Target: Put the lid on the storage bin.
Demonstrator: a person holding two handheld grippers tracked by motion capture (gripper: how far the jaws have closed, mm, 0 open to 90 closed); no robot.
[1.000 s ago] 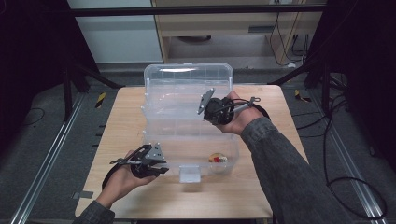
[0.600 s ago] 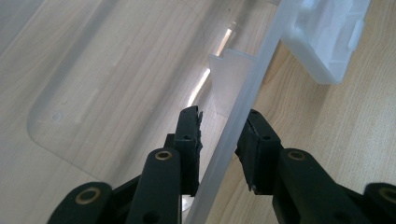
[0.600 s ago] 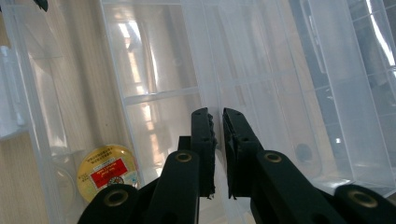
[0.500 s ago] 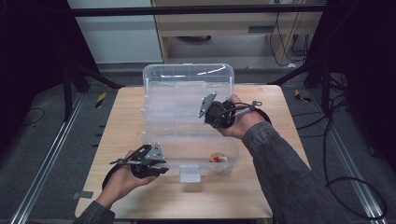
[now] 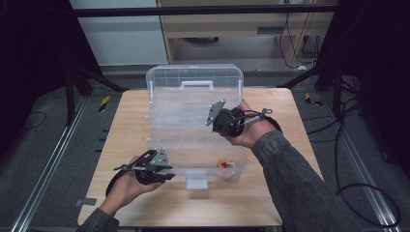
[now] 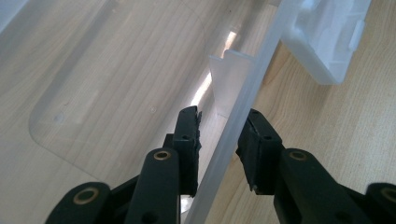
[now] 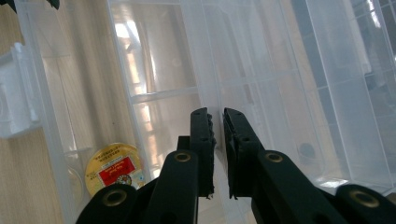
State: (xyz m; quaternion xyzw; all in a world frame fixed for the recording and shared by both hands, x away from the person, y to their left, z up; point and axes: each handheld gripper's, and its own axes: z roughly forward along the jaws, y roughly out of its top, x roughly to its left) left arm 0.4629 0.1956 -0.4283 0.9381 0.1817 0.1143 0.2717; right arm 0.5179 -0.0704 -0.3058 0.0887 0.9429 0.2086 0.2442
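A clear plastic storage box (image 5: 159,145) stands on the wooden table (image 5: 125,121) with its lid (image 5: 193,77) raised upright at the back. My left gripper (image 5: 168,176) is at the box's front left corner; in the left gripper view (image 6: 219,121) its jaws are shut on the box's front wall (image 6: 247,88). My right gripper (image 5: 220,130) hovers over the box's right half. In the right gripper view (image 7: 215,116) its jaws are almost together, pinching the thin edge of a clear inner tray (image 7: 261,70). A small round tin (image 5: 226,166) (image 7: 113,168) with a yellow and red label lies in the front right compartment.
The box's white latch (image 5: 196,180) (image 6: 327,37) hangs at the middle of the front wall. Bare table lies left, right and in front of the box. Dark frame legs and cables surround the table; a cabinet (image 5: 232,29) stands behind it.
My right gripper has drifted a little toward the person over the box. The left gripper has stayed where it was.
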